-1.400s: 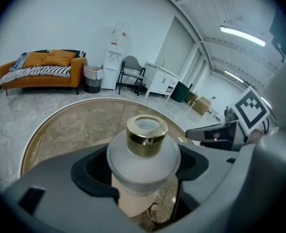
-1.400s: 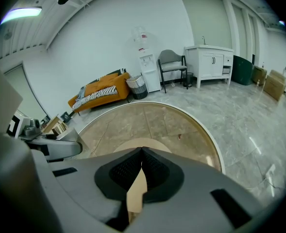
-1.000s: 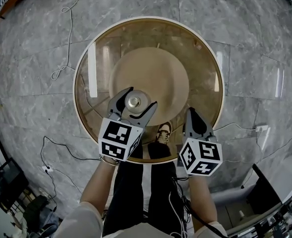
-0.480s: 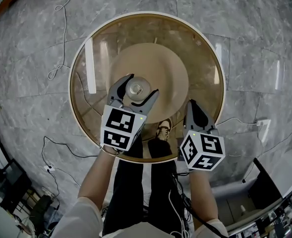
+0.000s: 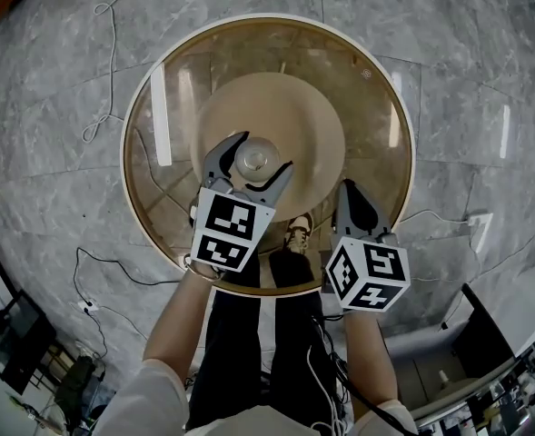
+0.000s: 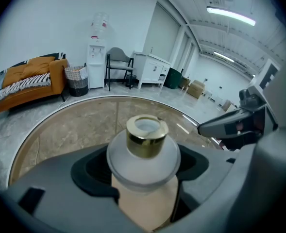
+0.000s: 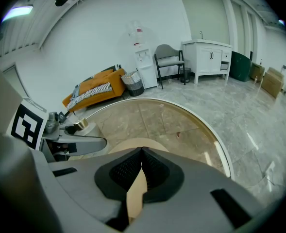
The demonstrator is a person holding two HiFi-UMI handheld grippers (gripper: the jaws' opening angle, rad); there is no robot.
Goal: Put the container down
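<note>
The container (image 5: 252,161) is a small frosted jar with a gold collar (image 6: 146,136). My left gripper (image 5: 258,153) is shut on it, its dark pads pressed against the jar's shoulders. It holds the jar upright over the round glass table (image 5: 376,107), above the table's beige central base. In the left gripper view the jar (image 6: 143,159) fills the space between the jaws. My right gripper (image 5: 351,196) hovers over the table's near right part, jaws shut together with nothing in them (image 7: 142,155). From the right gripper view, the left gripper (image 7: 77,142) shows at the left.
The table's white rim (image 5: 125,130) rings the glass. A shoe (image 5: 299,236) and the person's legs show under the near edge. Cables (image 5: 104,25) lie on the marble floor. An orange sofa (image 6: 31,79), a water dispenser (image 6: 95,62) and a white cabinet (image 6: 151,69) line the far wall.
My left gripper has edged slightly further over the table with the jar still in it. The right gripper has hardly moved.
</note>
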